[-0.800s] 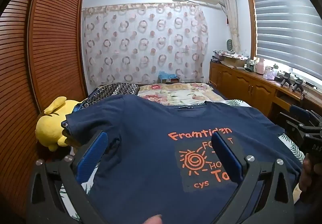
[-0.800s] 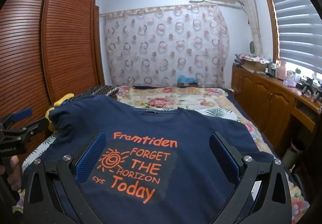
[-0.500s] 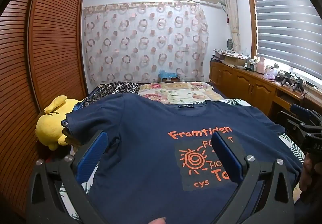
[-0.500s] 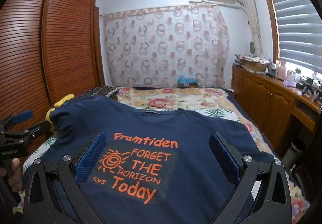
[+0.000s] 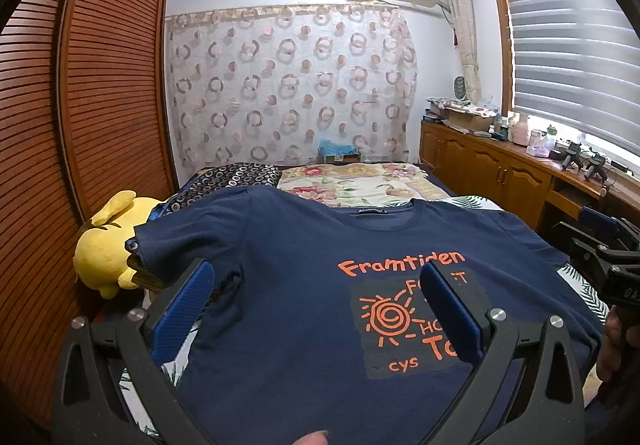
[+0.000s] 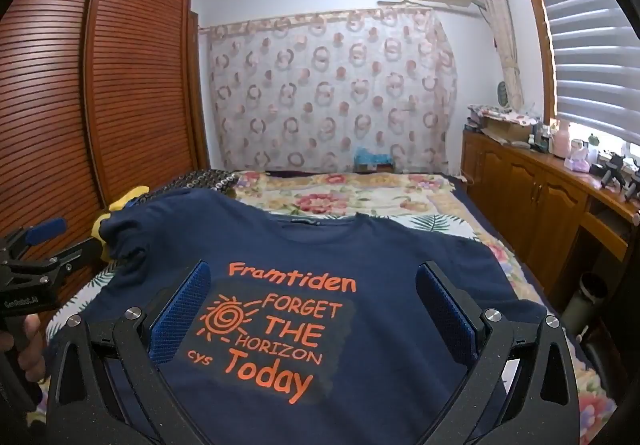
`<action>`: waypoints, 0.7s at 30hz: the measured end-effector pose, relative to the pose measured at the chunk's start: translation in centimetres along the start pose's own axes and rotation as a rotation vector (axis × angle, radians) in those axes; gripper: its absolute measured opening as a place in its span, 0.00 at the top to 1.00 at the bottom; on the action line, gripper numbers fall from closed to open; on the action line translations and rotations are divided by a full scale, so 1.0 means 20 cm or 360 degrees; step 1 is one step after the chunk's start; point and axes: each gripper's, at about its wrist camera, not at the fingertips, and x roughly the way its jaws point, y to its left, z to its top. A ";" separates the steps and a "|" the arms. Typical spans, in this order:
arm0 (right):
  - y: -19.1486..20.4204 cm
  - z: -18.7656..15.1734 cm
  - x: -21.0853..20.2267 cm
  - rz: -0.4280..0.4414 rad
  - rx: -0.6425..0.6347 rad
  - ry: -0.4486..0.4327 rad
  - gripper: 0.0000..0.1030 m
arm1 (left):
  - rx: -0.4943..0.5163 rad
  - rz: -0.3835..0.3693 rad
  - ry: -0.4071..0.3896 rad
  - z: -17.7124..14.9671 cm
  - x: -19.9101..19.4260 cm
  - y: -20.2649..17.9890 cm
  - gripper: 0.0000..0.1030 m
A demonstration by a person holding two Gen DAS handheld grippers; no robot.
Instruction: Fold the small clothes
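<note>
A navy T-shirt [image 5: 288,285] with orange lettering lies spread face up on the bed, collar away from me, both sleeves out. It fills the lower half of the right wrist view too, T-shirt [image 6: 384,269]. My left gripper [image 5: 316,277] hovers open above the shirt's left half, blue pads wide apart, nothing between them. My right gripper [image 6: 312,277] stands open over the printed chest, also holding nothing. Each gripper shows at the edge of the other's view: the right gripper [image 5: 604,245] and the left gripper [image 6: 40,249].
A yellow plush toy [image 5: 104,249] sits at the bed's left edge by the slatted wardrobe [image 5: 80,125]. Floral bedding [image 6: 352,197] stretches beyond the shirt. A wooden cabinet [image 6: 532,197] with clutter runs along the right wall under the window.
</note>
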 end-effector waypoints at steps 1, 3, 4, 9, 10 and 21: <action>0.00 0.00 0.00 0.0002 0.0001 0.0000 0.00 | 0.0000 0.0001 0.0000 0.00 0.00 0.01 0.00; 0.00 0.00 0.00 0.0001 0.0001 0.0000 0.00 | 0.0000 -0.0002 0.0001 0.00 0.00 0.01 0.00; 0.00 0.00 0.00 0.0000 -0.0001 0.0000 0.00 | 0.0000 -0.0002 0.0000 0.00 0.00 0.01 0.00; 0.00 0.00 0.00 0.0001 0.0002 0.0001 0.00 | 0.0003 -0.0001 -0.0001 0.00 0.00 0.00 0.00; 0.00 0.00 0.00 0.0002 0.0001 0.0001 0.00 | 0.0002 0.0000 -0.0001 0.00 0.00 0.01 0.00; 0.00 0.00 0.00 0.0002 0.0001 0.0002 0.00 | 0.0000 0.0018 -0.0030 0.02 0.00 0.07 0.00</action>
